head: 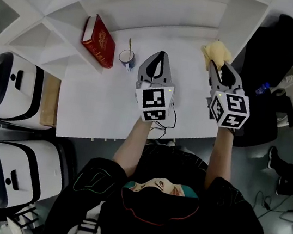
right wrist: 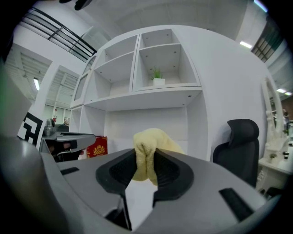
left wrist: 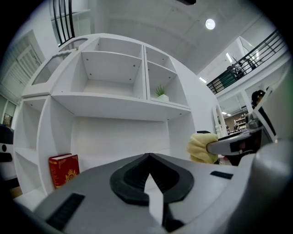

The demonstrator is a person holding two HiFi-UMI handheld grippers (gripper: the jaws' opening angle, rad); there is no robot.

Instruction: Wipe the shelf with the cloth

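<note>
A yellow cloth (head: 216, 53) is pinched between the jaws of my right gripper (head: 218, 70), which is shut on it above the right end of the white shelf surface (head: 93, 105). In the right gripper view the cloth (right wrist: 151, 146) bulges up out of the jaws of the right gripper (right wrist: 145, 169). My left gripper (head: 155, 65) hovers over the middle of the surface, shut with nothing in it. In the left gripper view the left gripper (left wrist: 149, 171) has its jaws closed, and the cloth (left wrist: 201, 147) shows at the right.
A red book (head: 99, 41) stands at the back left of the shelf surface. A blue cup (head: 126, 58) with a stick in it is next to my left gripper. A black office chair (head: 273, 62) is at the right. White machines (head: 13, 87) stand at the left.
</note>
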